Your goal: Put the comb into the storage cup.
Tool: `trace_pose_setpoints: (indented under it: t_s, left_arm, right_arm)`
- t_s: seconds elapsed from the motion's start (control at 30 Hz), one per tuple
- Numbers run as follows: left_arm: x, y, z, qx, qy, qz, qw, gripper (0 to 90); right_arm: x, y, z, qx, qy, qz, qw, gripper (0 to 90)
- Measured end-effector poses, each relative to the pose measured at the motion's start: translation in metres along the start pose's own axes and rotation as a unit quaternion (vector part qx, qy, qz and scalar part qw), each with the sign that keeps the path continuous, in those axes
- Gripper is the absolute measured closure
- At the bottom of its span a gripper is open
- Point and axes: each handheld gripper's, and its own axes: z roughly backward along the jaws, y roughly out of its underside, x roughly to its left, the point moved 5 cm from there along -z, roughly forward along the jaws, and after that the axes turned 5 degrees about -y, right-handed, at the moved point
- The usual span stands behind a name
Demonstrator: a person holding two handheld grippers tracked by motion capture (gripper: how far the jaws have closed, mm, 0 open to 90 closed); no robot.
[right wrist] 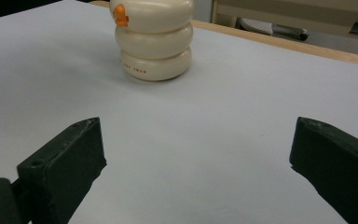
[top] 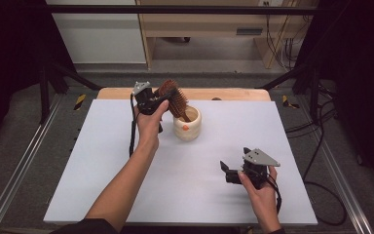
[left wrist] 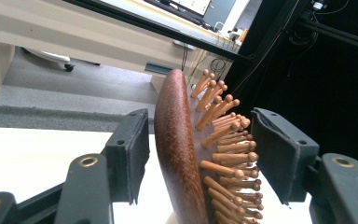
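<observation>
One wooden hairbrush (top: 173, 99), one cream holder (top: 188, 126) and two grippers are counted on one surface (top: 126, 165).

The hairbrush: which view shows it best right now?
The left gripper view: the hairbrush stands close up between the open jaws, back and wooden pins clear. The high view shows it small, handle down in the cream holder. The right gripper view gives the holder's rings.

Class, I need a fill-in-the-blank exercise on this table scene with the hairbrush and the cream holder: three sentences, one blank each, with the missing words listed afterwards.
1. The handle of the wooden hairbrush stands inside the cream ____.
2. The brush head sits between the pads of the ____ tongs, which do not press on it.
3. The right tongs hover over the white table, and their jaws are ____.

Missing words: holder; left; open
</observation>
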Motion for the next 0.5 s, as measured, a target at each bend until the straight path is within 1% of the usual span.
trace_pose_setpoints:
  t_s: [0.5]
  left_arm:
    - [-0.0014,0.0016,-0.0001,-0.006,-0.01,-0.019,0.9998,28.0]
  right_arm:
    - [0.0002,0.0001,-0.0001,0.0,0.0,0.0,1.0,3.5]
